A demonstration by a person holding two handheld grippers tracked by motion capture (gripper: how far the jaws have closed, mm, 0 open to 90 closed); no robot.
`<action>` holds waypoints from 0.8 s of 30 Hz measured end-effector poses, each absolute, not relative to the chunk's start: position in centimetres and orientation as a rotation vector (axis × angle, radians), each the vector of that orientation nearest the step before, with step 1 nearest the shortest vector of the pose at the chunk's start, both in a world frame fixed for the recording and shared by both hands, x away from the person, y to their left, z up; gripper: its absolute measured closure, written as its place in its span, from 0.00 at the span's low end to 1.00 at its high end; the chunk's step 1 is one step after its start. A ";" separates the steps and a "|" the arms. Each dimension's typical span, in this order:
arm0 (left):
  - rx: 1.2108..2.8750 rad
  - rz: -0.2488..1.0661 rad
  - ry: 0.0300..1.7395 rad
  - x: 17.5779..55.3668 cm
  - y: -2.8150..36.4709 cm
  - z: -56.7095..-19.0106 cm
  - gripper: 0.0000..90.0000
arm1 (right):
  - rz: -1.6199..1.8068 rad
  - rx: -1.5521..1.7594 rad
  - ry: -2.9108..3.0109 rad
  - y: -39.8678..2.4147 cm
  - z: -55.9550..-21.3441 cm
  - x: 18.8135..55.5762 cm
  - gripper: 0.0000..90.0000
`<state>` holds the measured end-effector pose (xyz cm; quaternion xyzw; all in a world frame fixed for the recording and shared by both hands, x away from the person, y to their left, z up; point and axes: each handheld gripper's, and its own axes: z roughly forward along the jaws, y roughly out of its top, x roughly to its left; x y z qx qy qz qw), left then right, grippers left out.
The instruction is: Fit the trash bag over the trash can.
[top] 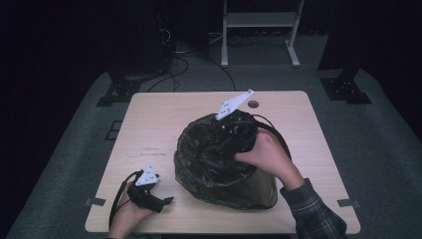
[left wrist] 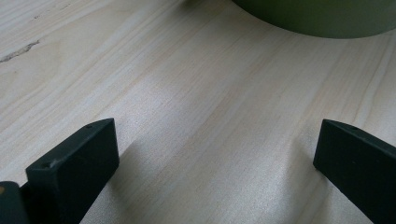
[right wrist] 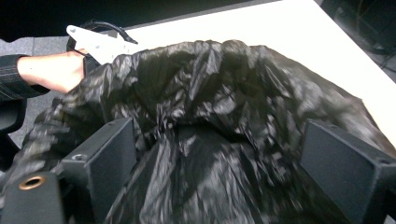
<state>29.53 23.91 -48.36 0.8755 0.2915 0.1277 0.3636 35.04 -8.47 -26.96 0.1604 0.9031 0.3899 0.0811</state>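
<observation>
We see a crumpled glossy black plastic bag (top: 219,159) sitting at the middle of the pale wooden table (top: 164,119), apparently drawn over a rounded container whose greenish wall shows in the left gripper view. Our right gripper (top: 234,127) is pushed in at the bag's far rim; in the right gripper view its jaws stand wide apart with loose film bunched between them, gripping nothing. Our left gripper (top: 166,200) rests near the table's near left corner, jaws spread wide over bare wood, holding nothing. The risk, we judge, is that closing on slippery film catches only one thin fold, which slides out or tears. With nothing bracing the container, a pull could also tip or drag it.
</observation>
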 end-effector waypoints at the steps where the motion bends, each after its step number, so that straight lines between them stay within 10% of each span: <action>1: 2.252 0.329 0.751 29.5 23.9 -48.4 0.00 | 1.171 0.484 2.690 -8.9 -26.9 34.9 0.11; 24: 2.253 0.329 0.751 29.5 23.9 -48.3 0.00 | 1.380 0.578 2.531 -18.4 -28.6 31.8 0.11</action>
